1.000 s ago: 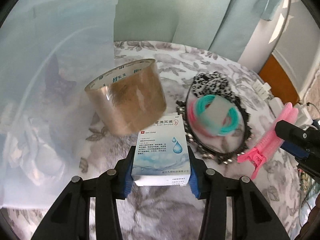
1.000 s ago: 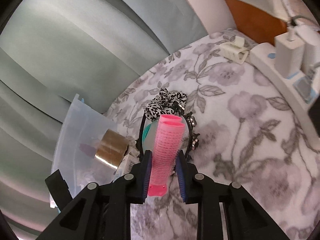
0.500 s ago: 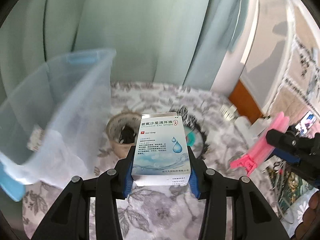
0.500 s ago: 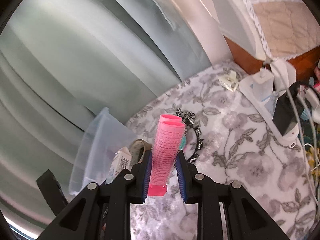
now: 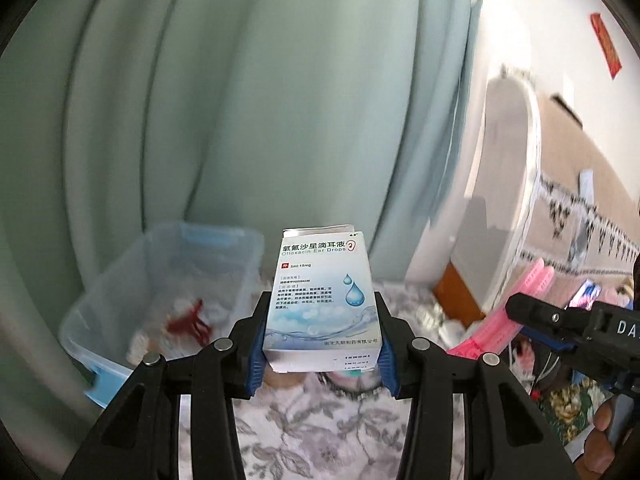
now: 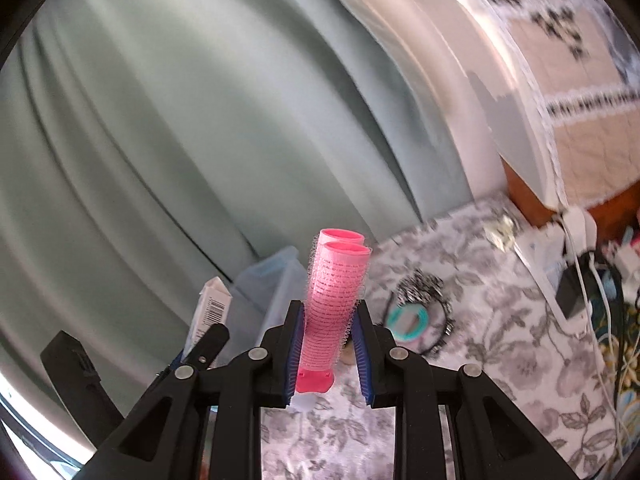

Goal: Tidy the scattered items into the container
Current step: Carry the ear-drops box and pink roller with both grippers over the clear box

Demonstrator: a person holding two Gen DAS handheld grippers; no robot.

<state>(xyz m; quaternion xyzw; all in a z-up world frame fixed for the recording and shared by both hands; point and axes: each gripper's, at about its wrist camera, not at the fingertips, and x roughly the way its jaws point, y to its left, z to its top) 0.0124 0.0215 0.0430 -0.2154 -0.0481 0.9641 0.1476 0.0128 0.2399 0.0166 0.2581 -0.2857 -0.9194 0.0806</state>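
Ear-drop box (image 5: 322,304): light, thin card, crushable; left gripper (image 5: 320,344) clamps its lower sides, held above the table w/ tub (image 5: 168,280) front-left. Right gripper (image 6: 328,354) grips pink hair roller (image 6: 334,300): light, springy, bristly.

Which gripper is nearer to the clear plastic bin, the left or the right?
Left. The left gripper, holding the ear drops box, is beside the clear plastic bin. The right gripper, holding the pink hair roller, is farther off.
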